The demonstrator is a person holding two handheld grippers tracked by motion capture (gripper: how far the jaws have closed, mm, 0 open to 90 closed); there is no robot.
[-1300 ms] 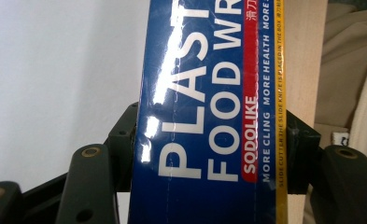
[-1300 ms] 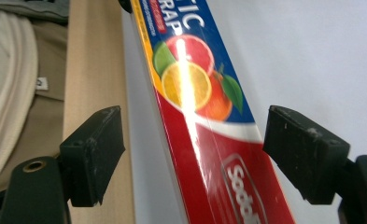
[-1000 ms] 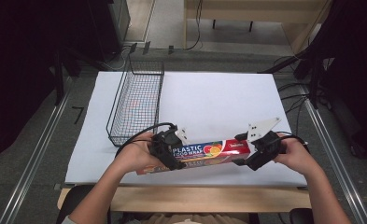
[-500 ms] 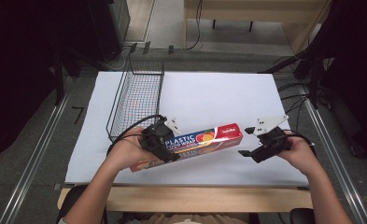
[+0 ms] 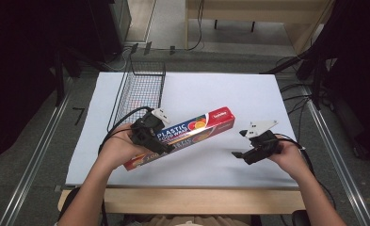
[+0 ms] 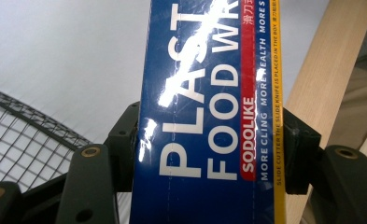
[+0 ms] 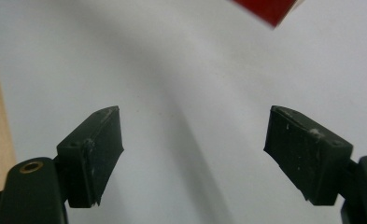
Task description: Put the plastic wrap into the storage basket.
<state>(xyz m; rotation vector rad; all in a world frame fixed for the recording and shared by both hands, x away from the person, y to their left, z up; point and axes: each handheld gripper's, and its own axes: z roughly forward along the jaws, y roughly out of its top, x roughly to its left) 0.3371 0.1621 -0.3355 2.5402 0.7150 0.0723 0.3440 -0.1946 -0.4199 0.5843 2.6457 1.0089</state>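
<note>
High view shows that the right gripper [image 5: 239, 154], jaws wide open, has released the plastic food wrap box [image 5: 197, 127], now clamped only by the left gripper [image 5: 161, 148] at centre-left, beside the wire basket [image 5: 142, 89].

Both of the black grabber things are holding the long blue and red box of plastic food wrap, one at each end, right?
Not quite. The left gripper alone holds the long blue and red cardboard box of plastic food wrap; its jaws press the box's sides in the left gripper view. The right gripper is off the box: the right gripper view shows its jaws wide apart over the white table sheet.
</note>
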